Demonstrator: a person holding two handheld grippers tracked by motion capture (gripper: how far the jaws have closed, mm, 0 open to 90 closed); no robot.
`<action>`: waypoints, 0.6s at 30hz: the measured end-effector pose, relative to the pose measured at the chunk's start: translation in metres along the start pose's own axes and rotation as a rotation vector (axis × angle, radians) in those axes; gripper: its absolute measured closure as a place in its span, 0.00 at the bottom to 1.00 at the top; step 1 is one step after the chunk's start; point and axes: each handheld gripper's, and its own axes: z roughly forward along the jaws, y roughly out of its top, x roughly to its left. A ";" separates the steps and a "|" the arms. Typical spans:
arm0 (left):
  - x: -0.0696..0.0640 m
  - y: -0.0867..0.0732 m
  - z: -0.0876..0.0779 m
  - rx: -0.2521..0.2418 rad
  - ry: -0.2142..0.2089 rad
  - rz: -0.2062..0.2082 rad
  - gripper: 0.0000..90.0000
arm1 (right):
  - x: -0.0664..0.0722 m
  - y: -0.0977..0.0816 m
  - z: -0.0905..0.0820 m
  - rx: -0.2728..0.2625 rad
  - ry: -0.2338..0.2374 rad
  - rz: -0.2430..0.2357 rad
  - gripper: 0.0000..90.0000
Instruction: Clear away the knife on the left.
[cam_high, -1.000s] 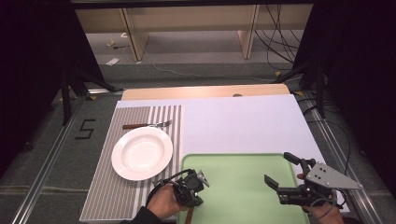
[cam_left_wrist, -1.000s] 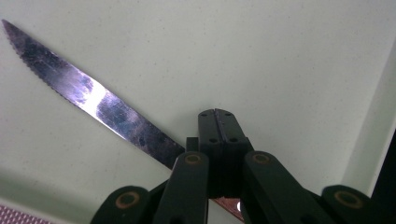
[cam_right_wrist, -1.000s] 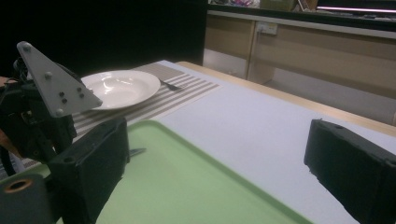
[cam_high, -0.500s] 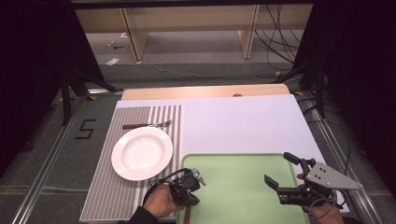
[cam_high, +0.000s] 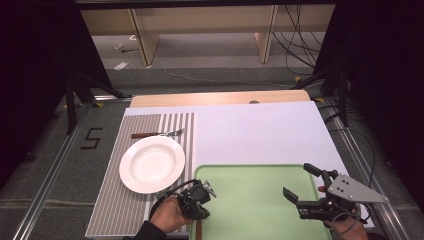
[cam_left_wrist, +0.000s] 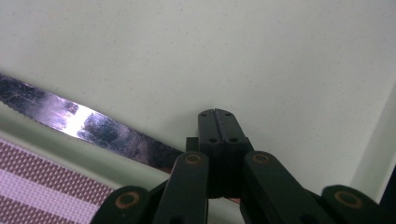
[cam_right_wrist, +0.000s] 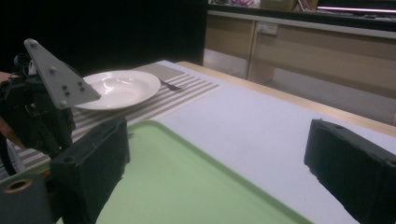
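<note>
Left gripper sits at the near left corner of the green tray, held in the person's left hand. In the left gripper view its jaws are pressed together, pad against pad, directly at the end of the knife, where the shiny blade runs under them. Whether the pads actually pinch the knife or merely sit over it cannot be told. The blade lies along the tray's left rim, with the striped placemat just beyond that rim. In the high view a brown handle end shows below the gripper, at the tray's near left edge.

Right gripper is over the near right part of the tray, held in the person's right hand. Its jaws are spread wide, with nothing between them; the right gripper view shows bare tray and white table surface in the gap.

White plate rests on the striped placemat, left of the tray and apart from it. Fork lies on the placemat just beyond the plate, its tines pointing right.
</note>
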 end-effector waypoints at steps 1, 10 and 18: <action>0.000 0.000 0.000 -0.002 0.002 0.000 1.00 | 0.000 0.000 0.000 0.000 0.001 0.000 0.09; -0.002 0.002 -0.007 -0.072 -0.004 -0.009 0.70 | 0.000 0.000 0.000 -0.001 0.000 -0.001 0.09; -0.007 0.003 -0.015 -0.170 0.028 0.002 0.44 | 0.000 0.000 0.000 -0.003 0.001 -0.004 0.09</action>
